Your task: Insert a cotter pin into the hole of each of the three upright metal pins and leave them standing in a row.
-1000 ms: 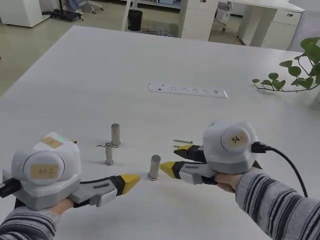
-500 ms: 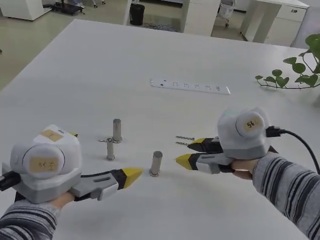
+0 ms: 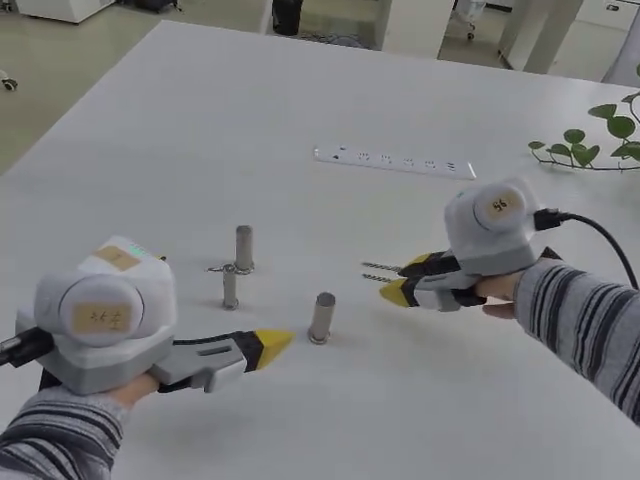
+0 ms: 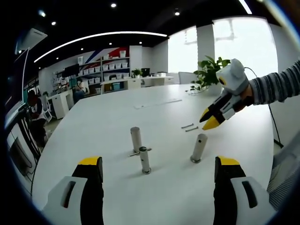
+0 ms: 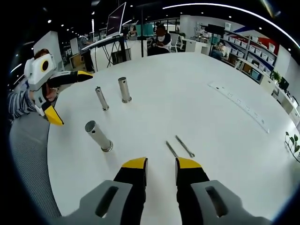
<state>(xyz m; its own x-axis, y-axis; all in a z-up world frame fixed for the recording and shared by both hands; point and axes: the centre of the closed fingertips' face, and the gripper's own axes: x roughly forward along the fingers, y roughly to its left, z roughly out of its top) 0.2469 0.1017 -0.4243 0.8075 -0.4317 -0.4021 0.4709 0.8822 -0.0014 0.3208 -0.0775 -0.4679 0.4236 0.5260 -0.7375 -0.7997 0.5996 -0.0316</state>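
Presently my right gripper [image 5: 160, 165], jaws narrow and empty, hangs just behind two thin steel cotter pins [image 5: 178, 146] lying on the white table [image 5: 225, 140]; I advise pinching one squarely by its head; left gripper [image 4: 159, 163] gapes wide.

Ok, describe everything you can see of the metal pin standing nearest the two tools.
The metal pin is a short grey cylinder that looks like dull steel, with a flat top and a slightly wider foot. It stands upright on the white table and touches nothing else. It stands apart, to the right of the thin pin and the back pin, between the tips of the left tool and the right tool. No cotter pin shows in it, and its hole is too small to make out.
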